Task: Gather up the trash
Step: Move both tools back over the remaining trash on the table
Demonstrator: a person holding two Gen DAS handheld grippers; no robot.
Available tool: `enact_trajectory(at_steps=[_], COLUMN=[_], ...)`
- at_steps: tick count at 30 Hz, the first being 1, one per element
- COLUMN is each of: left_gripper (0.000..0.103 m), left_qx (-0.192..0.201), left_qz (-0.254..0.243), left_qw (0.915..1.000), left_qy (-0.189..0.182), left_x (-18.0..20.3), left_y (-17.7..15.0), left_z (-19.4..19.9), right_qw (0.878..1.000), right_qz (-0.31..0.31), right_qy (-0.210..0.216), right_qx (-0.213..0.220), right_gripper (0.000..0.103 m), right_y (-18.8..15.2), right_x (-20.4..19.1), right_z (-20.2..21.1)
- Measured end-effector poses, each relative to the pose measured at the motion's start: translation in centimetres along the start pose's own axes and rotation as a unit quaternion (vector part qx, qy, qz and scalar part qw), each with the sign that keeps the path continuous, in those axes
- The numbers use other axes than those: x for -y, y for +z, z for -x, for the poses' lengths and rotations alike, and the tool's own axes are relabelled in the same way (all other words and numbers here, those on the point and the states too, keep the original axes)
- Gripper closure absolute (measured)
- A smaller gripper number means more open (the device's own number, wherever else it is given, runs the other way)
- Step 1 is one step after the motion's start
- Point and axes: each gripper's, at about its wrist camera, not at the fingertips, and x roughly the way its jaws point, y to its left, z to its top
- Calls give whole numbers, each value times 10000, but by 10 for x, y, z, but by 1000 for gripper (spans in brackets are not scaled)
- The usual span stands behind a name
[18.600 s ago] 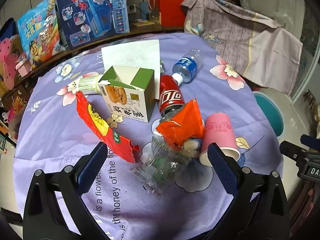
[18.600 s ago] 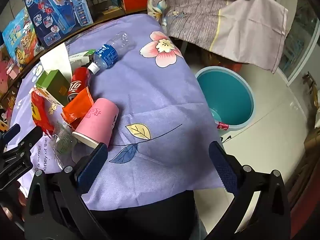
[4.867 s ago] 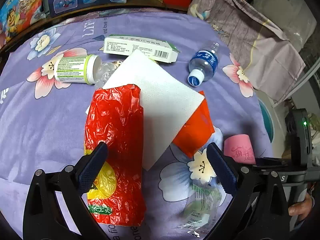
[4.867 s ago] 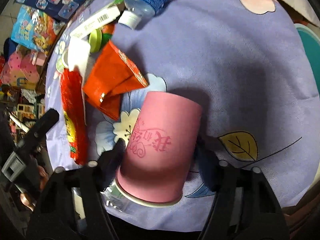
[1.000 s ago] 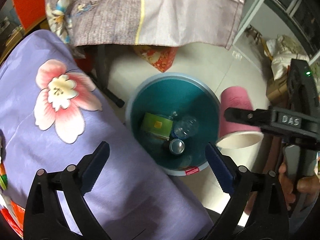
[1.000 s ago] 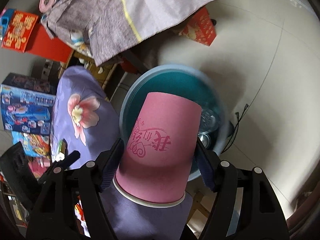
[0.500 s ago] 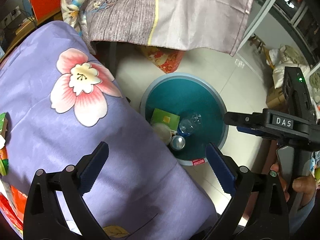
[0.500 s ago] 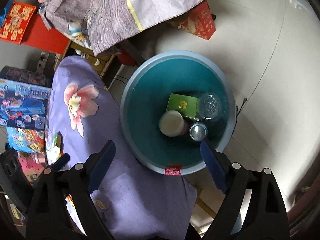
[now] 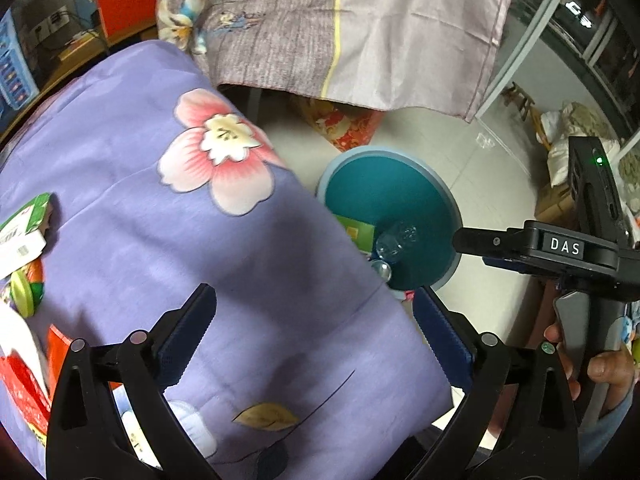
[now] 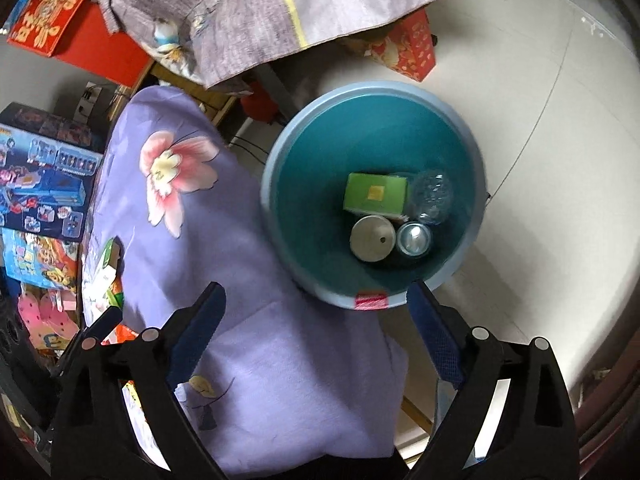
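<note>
A teal trash bin (image 10: pixel 276 168) stands on the floor beside the table; it also shows in the left wrist view (image 9: pixel 400 184). Inside lie a green box (image 10: pixel 376 196), a clear bottle (image 10: pixel 434 198), a can (image 10: pixel 414 239) and the cup (image 10: pixel 371 238), seen end-on. My right gripper (image 10: pixel 316 324) is open and empty above the bin's near rim. My left gripper (image 9: pixel 316 330) is open and empty over the purple floral tablecloth (image 9: pixel 160 224). Remaining trash lies at the table's left: a green-white box (image 9: pixel 24 224), a green cap (image 9: pixel 20 288), red wrappers (image 9: pixel 24 380).
A grey-purple cloth (image 9: pixel 340 28) drapes over furniture behind the bin. A red patterned box (image 10: pixel 408 52) sits on the floor beyond it. Toy boxes (image 10: pixel 36 172) stand at the table's far side. The right gripper's body and the hand holding it (image 9: pixel 580 264) show at right.
One second ago my right gripper held the pink cup over the bin. It opened and the cup dropped into the bin. My left gripper has swung back towards the table.
</note>
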Motion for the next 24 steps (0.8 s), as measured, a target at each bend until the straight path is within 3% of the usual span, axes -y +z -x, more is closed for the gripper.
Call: enact_trajectory(at_steps=[13, 24], left_gripper=[4, 4], left_qx=[303, 579], left_qz=[331, 1107], left_qw=[9988, 9905], left_qy=[186, 580], left_x=[-64, -160], left_y=[-60, -127], left_z=[49, 92], right_qw=[9988, 9908], right_qz=[487, 1277], right_qy=[38, -17], right_qx=[-90, -451], right_gripper=[15, 15], right_y=[-49, -99], right_x=[-77, -166], right_z=[-12, -41])
